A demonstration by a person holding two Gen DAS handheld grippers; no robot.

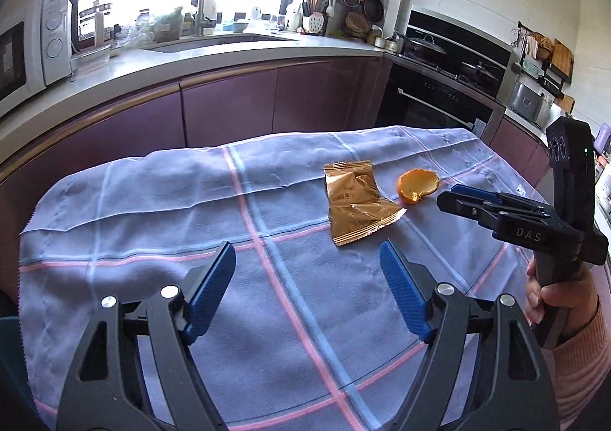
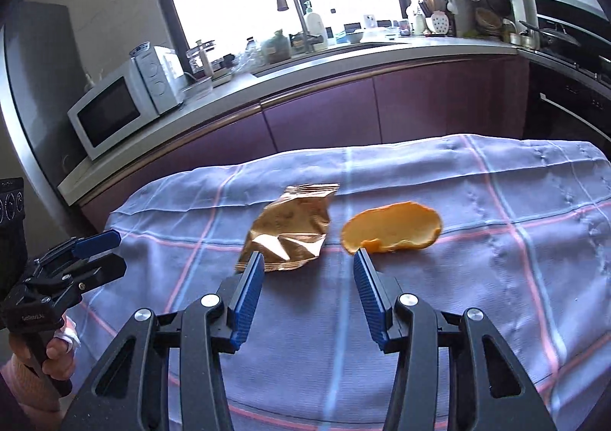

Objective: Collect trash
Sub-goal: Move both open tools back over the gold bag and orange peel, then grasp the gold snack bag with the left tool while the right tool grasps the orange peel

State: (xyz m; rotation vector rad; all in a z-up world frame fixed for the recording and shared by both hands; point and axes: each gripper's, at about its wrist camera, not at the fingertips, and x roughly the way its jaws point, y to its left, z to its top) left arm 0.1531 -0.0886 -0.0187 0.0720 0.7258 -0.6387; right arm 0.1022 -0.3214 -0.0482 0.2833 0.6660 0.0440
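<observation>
Checked cloth (image 2: 477, 278) bears wrapper (image 2: 290, 226), orange peel (image 2: 393, 226)

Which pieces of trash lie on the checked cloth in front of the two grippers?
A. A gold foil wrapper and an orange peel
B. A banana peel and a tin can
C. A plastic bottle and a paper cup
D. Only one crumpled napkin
A: a crumpled gold foil wrapper and an orange peel lie side by side on the checked cloth, and no other loose item shows on it in either wrist view.
</observation>
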